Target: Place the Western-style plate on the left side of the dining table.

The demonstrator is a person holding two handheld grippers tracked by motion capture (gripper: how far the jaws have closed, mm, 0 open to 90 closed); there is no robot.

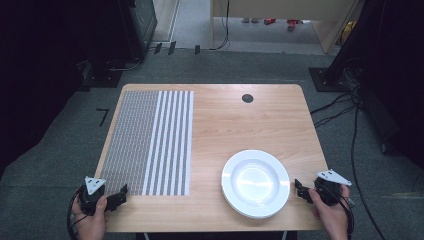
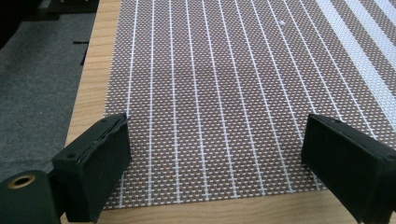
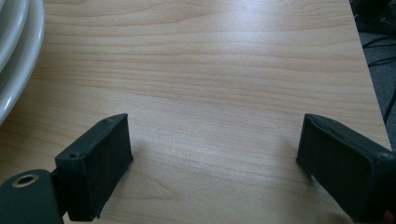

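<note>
Left gripper [image 1: 120, 194]: hovering at the near edge of the brown-and-white woven rectangular placemat [image 1: 150, 140], fingers standing wide apart. White round ceramic plate [image 1: 255, 183]: lying right of the placemat on the wooden desk [image 1: 240, 125]. Right gripper [image 1: 300, 190]: waiting just beyond the plate, fingers gaping, empty.

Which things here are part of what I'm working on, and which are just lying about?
In hand:
- woven placemat, left gripper open at its near edge
- white plates, stacked, right gripper open beside them

Lying about:
- black round cap set in the table at its far edge
- cables on the floor, off to the right
</note>
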